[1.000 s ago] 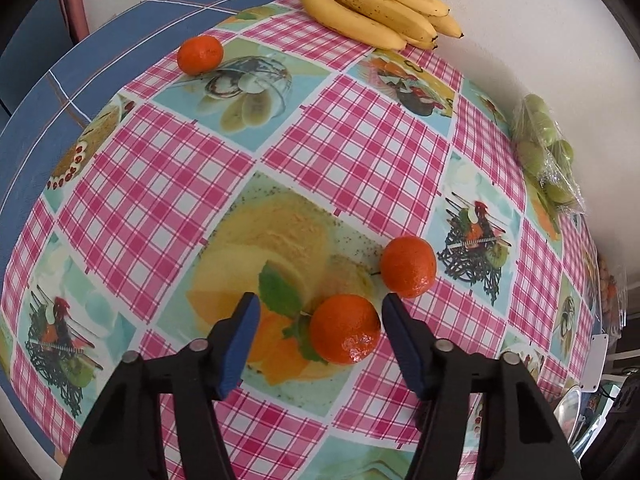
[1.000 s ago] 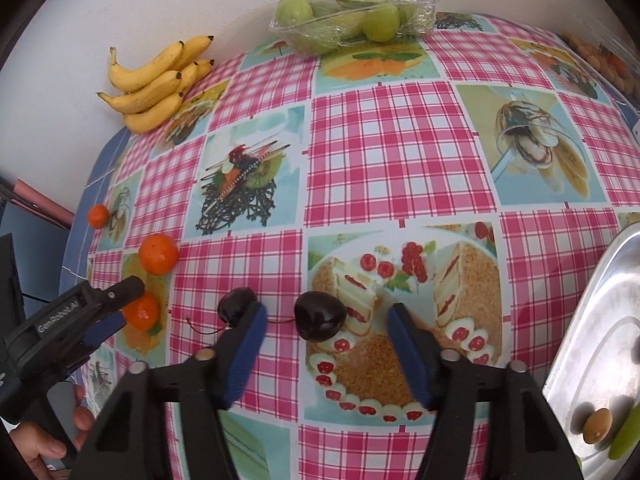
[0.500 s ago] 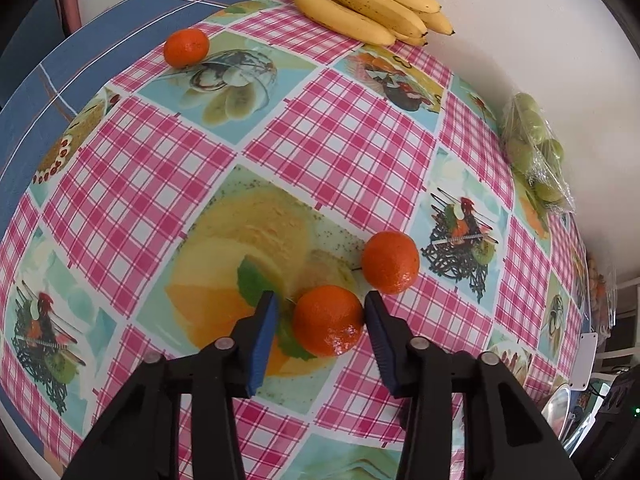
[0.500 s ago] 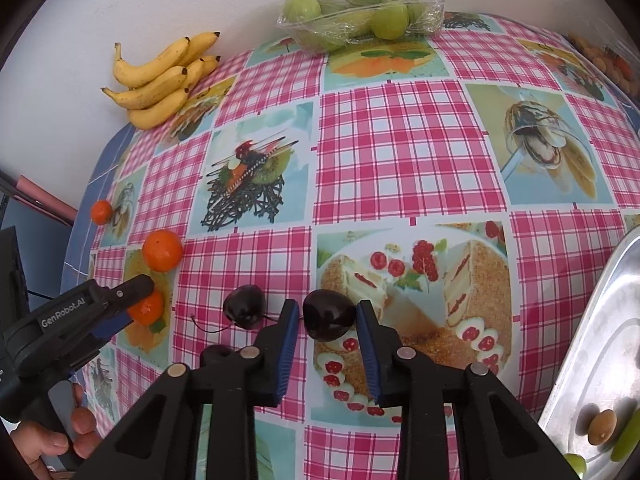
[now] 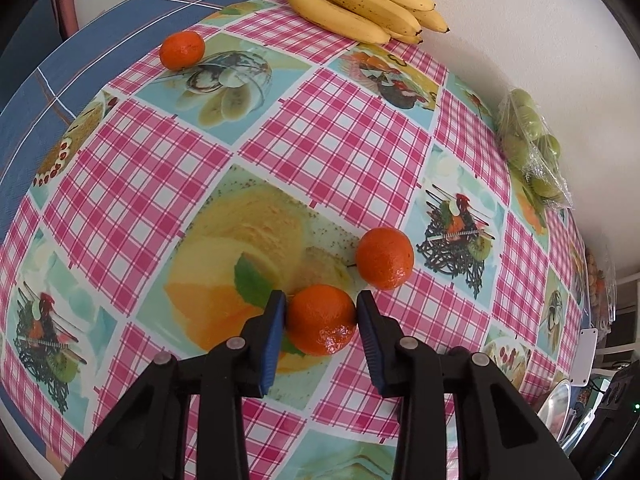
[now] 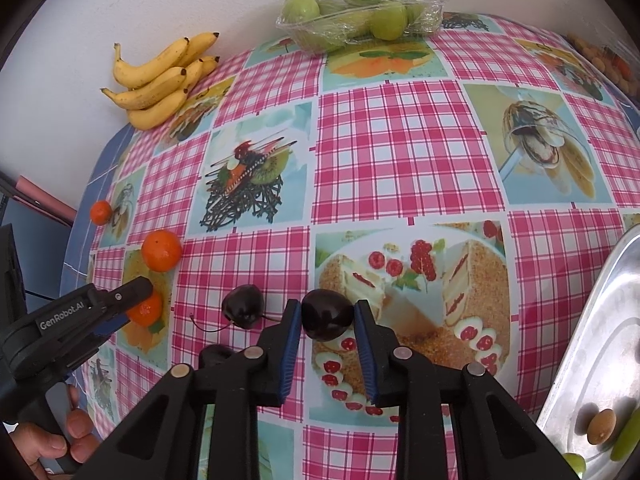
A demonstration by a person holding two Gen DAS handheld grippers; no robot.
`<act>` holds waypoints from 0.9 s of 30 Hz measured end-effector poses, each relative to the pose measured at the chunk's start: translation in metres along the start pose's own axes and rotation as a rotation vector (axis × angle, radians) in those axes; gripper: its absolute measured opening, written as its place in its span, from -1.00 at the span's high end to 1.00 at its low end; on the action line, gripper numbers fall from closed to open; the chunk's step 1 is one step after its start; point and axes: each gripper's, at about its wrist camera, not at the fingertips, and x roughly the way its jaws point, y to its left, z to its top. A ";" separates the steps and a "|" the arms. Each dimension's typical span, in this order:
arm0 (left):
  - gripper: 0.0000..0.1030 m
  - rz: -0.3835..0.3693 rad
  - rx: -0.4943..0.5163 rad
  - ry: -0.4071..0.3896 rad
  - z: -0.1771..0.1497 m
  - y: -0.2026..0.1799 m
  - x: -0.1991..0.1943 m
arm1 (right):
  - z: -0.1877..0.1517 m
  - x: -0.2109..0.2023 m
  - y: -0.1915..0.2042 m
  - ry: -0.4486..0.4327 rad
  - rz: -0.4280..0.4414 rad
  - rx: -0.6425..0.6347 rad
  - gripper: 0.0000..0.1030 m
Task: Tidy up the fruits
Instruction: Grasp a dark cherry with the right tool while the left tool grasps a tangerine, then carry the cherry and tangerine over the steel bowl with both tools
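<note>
An orange mandarin (image 5: 320,320) lies on the checked tablecloth (image 5: 328,140) between the blue pads of my left gripper (image 5: 320,300). The jaws are closing and both pads touch its sides. A second mandarin (image 5: 384,258) sits just beyond it to the right, and a third (image 5: 182,50) lies far off at the back left. In the right wrist view my right gripper (image 6: 327,308) is shut on a dark cherry (image 6: 327,319) resting on the cloth. Another dark cherry (image 6: 243,311) with a stem lies just left of it.
Bananas (image 6: 160,80) and a wrapped pack of green fruits (image 6: 360,12) lie by the wall at the back. A metal tray (image 6: 592,320) with a few small fruits stands at the right edge. A hand (image 6: 60,444) holds the left gripper's handle.
Both grippers' jaws have drawn in from wide apart: the left pair onto the mandarin, the right pair onto the dark cherry. Neither hand has shifted noticeably.
</note>
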 end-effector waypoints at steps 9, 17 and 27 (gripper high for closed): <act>0.28 -0.001 0.009 -0.024 -0.002 -0.004 -0.012 | 0.001 -0.009 -0.002 -0.013 0.015 0.019 0.45; 0.28 -0.007 0.029 -0.090 0.001 -0.010 -0.040 | 0.004 -0.033 -0.004 -0.041 0.026 0.042 0.45; 0.28 -0.005 0.054 -0.139 -0.002 -0.020 -0.060 | 0.006 -0.072 -0.017 -0.075 0.008 0.083 0.45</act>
